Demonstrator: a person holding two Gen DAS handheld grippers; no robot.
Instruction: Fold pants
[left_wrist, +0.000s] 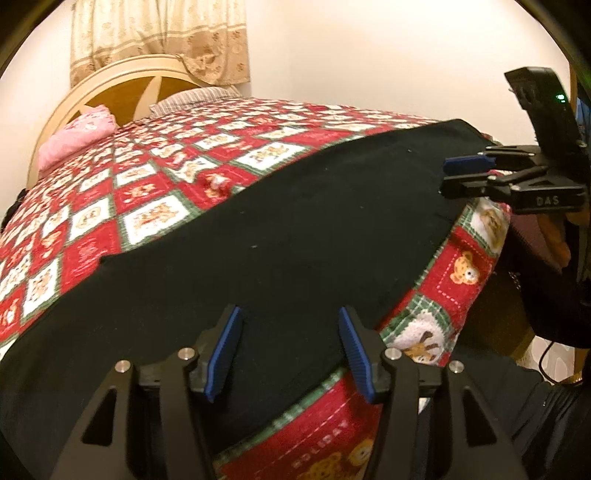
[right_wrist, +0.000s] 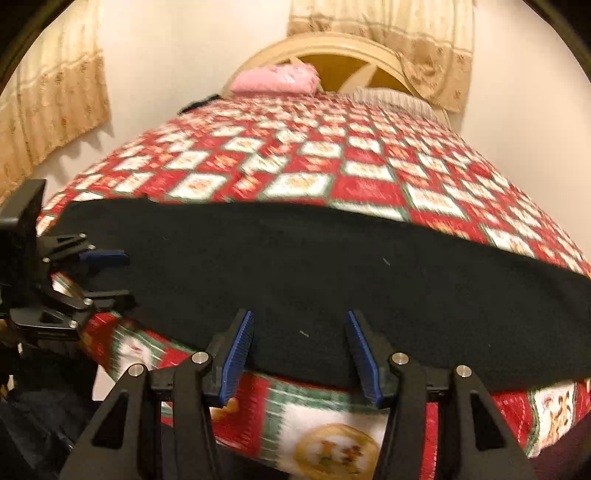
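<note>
1. The black pants (left_wrist: 288, 236) lie spread flat as one long dark band along the near edge of the bed, on top of the red-and-white holiday quilt (left_wrist: 147, 177). From where I stand they look like a single smooth strip, so I take it the legs may already be laid one over the other, though the dark cloth hides any seam or layer and I cannot be sure.

2. The shortening folds, end to end, look not yet done: the strip runs nearly the whole width of both views.

3. The left gripper (left_wrist: 290, 350) hovers over the near edge of the pants with its blue pads apart and nothing between them.

4. The right gripper (right_wrist: 301, 347) is likewise spread wide above the near hem of the cloth, gripping nothing. Its view is somewhat blurred.

5. Each tool shows at the side of the other's view, one near each end of the strip, so I judge an end-to-end fold is being set up.

6. I see no basket, box or drawer. Only a pink pillow (right_wrist: 275, 79) and a striped pillow (left_wrist: 192, 98) sit by the headboard (left_wrist: 122, 85), well apart from the pants.
</note>
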